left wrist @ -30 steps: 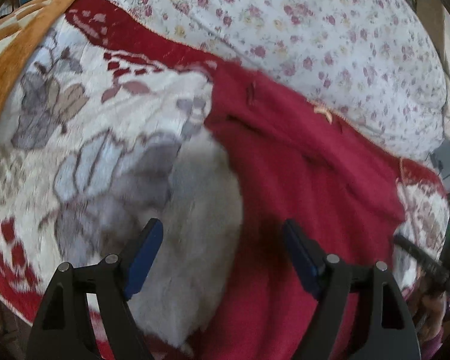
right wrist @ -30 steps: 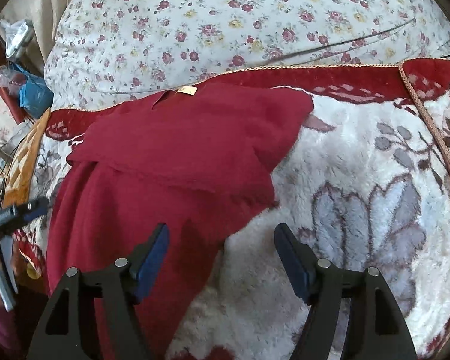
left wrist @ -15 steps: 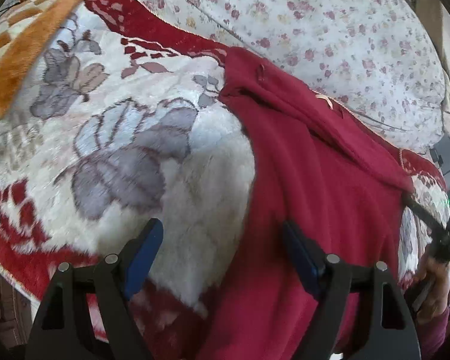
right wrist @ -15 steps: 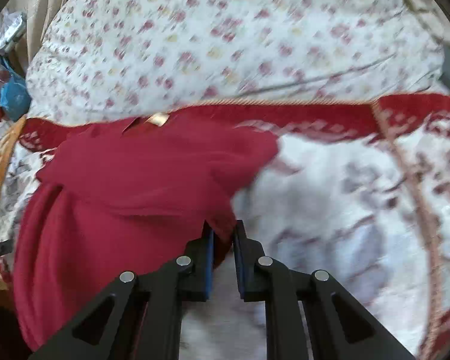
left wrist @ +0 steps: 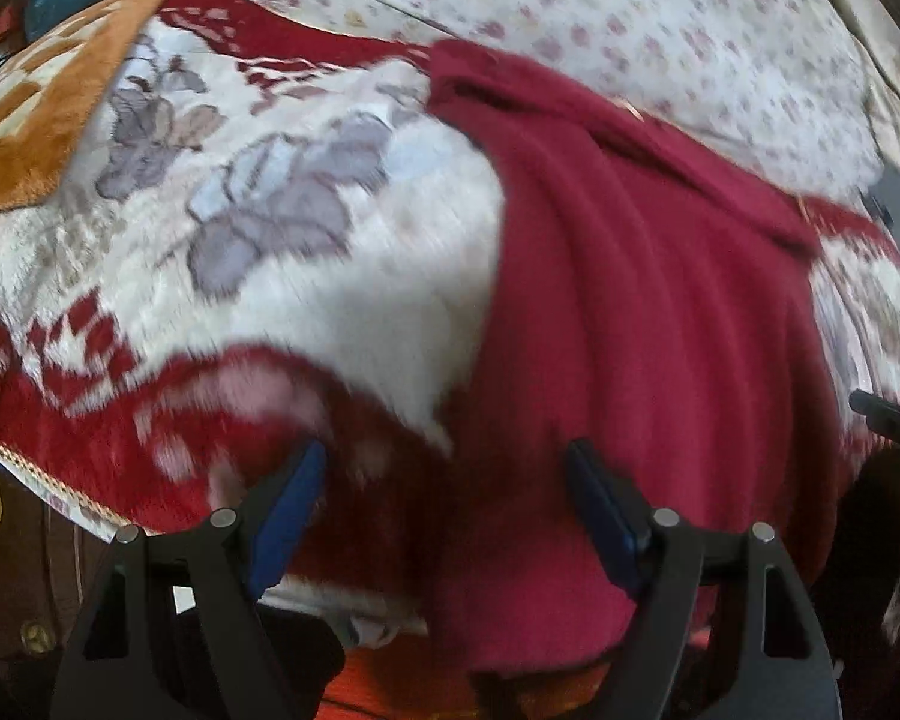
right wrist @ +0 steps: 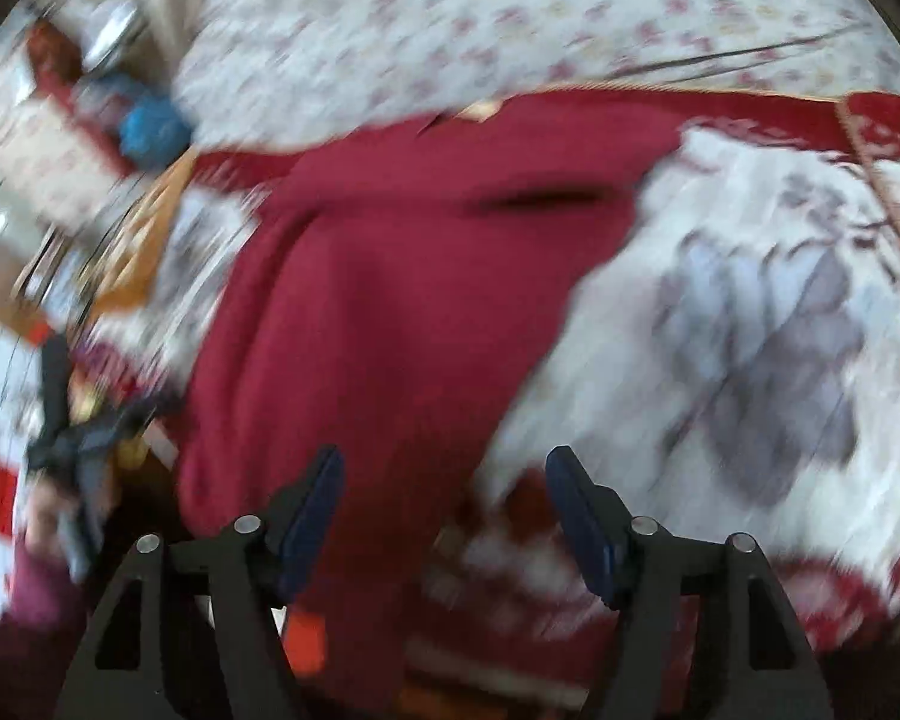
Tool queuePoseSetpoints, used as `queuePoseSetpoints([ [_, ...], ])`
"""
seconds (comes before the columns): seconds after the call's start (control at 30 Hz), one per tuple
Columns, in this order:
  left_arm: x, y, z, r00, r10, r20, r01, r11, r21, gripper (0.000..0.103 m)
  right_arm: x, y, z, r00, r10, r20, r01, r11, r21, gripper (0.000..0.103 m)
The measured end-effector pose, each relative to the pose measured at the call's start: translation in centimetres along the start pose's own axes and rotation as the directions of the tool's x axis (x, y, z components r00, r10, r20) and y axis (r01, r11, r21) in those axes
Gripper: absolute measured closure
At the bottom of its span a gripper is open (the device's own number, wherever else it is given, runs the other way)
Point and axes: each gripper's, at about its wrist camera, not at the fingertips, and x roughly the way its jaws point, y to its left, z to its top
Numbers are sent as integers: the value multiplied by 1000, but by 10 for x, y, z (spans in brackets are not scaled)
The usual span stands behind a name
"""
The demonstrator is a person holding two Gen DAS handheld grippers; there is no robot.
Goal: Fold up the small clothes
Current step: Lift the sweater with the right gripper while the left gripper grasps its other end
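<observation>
A dark red garment (left wrist: 648,312) lies on the plush white and red blanket (left wrist: 342,276), its top part folded over and its lower end hanging over the near edge. My left gripper (left wrist: 447,498) is open and empty, low at the near edge by the garment's lower left side. In the right wrist view the garment (right wrist: 402,288) fills the middle. My right gripper (right wrist: 444,504) is open and empty over its lower right edge. Both views are blurred.
A floral quilt (left wrist: 660,30) lies behind the blanket. An orange checked cushion (left wrist: 48,114) sits at the far left. A blue bag (right wrist: 150,126) and clutter stand off the bed's left side. The other gripper (right wrist: 72,438) shows at the left.
My right gripper was shut on the folded sleeve edge half a second ago; it has let go, opened and pulled back. My left gripper has drawn back toward the near edge.
</observation>
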Motion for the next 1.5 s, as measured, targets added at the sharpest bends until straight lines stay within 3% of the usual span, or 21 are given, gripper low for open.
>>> queuePoseSetpoints([
  [0.1, 3, -2, -13, 1000, 11, -22, -10, 999, 35, 23, 9, 8, -24, 996, 49, -81, -50, 999, -9, 25],
  [0.37, 13, -8, -29, 998, 25, -62, -20, 997, 79, 23, 51, 18, -68, 968, 58, -245, -66, 998, -24, 25],
  [0.6, 17, -13, -32, 998, 33, -51, -30, 997, 65, 22, 75, 21, -79, 963, 101, -248, -100, 995, 16, 25],
  [0.63, 17, -14, -33, 998, 35, -47, -32, 997, 67, 27, 76, 22, -79, 965, 105, -241, -104, 994, 15, 35],
  [0.67, 16, -15, -33, 999, 36, -41, -34, 997, 66, 31, 77, 23, -80, 966, 104, -235, -105, 994, 8, 53],
  [0.77, 11, -16, -34, 999, 43, -28, -41, 997, 64, 49, 75, 26, -79, 972, 83, -221, -92, 995, -28, 79],
  [0.8, 8, -13, -33, 999, 37, -27, -36, 998, 44, 64, 73, 27, -79, 973, 90, -214, -99, 995, -31, 82],
  [0.83, 3, -6, -31, 1000, 13, -24, -12, 1000, 11, 96, 69, 28, -78, 973, 103, -207, -112, 993, -30, 85],
  [0.9, -11, 5, -25, 994, -109, -26, 106, 991, -78, 95, 61, 28, -75, 969, 141, -202, -148, 989, -21, 87],
  [1.03, -67, 17, -19, 983, -161, 86, 169, 982, -88, 95, 38, 32, -71, 954, 242, -175, -248, 969, -13, 90],
  [1.13, -94, 30, -28, 981, -138, 137, 153, 982, -108, 95, 21, 37, -70, 935, 320, -151, -325, 946, -10, 90],
  [1.2, -89, 37, -35, 983, -153, 104, 166, 976, -138, 96, 20, 40, -71, 930, 336, -151, -342, 940, -14, 90],
  [1.33, -63, 31, -43, 994, -104, 30, 107, 984, -141, 98, 36, 47, -72, 931, 319, -179, -326, 946, -5, 90],
  [1.5, -69, 32, -35, 990, -131, 61, 138, 981, -136, 98, 28, 53, -63, 918, 369, -142, -373, 928, -1, 90],
])
